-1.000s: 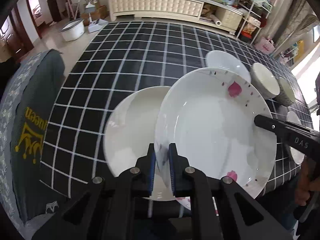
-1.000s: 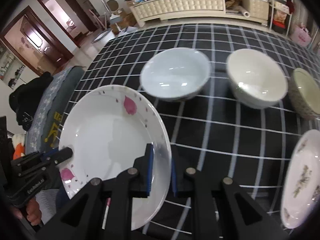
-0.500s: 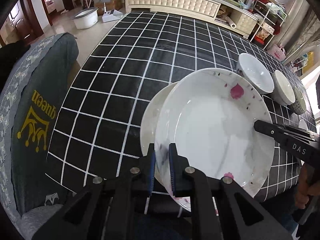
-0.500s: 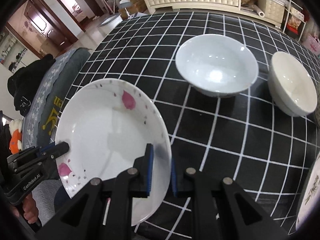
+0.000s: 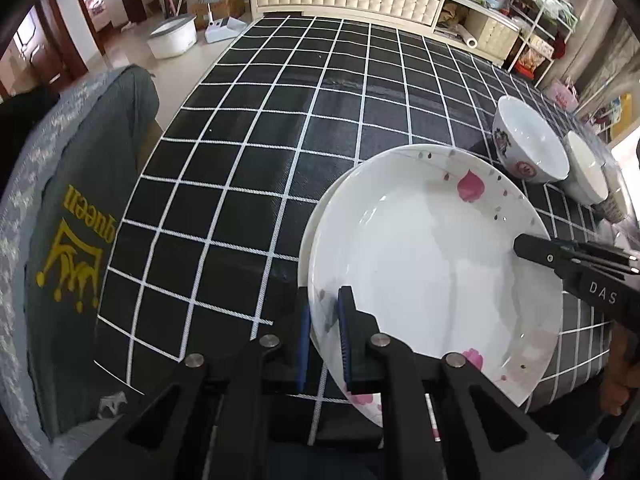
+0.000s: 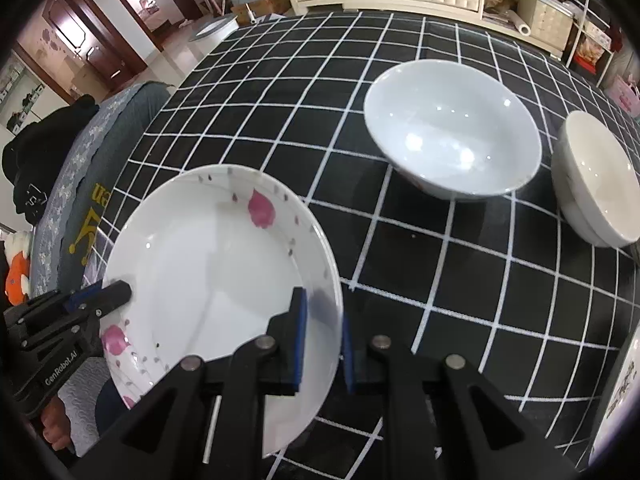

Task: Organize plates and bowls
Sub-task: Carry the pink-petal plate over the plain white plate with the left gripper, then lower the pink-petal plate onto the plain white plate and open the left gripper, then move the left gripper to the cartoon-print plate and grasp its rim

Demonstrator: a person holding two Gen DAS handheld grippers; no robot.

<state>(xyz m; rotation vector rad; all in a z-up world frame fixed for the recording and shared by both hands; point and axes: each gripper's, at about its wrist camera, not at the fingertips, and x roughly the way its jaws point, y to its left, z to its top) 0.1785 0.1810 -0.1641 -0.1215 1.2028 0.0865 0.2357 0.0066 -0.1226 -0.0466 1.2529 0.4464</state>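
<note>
Both claws pinch the glossy round petal-printed plate [image 5: 432,264].

White pink-petal plate [image 5: 432,264] tilted over plain plate [image 5: 310,220]; bowls [image 6: 452,148] upright beyond.

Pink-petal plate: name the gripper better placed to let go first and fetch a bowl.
Right. Both grippers clamp the pink-petal plate, but the right gripper grips the rim facing the large white bowl; the left gripper grips the far rim.
</note>
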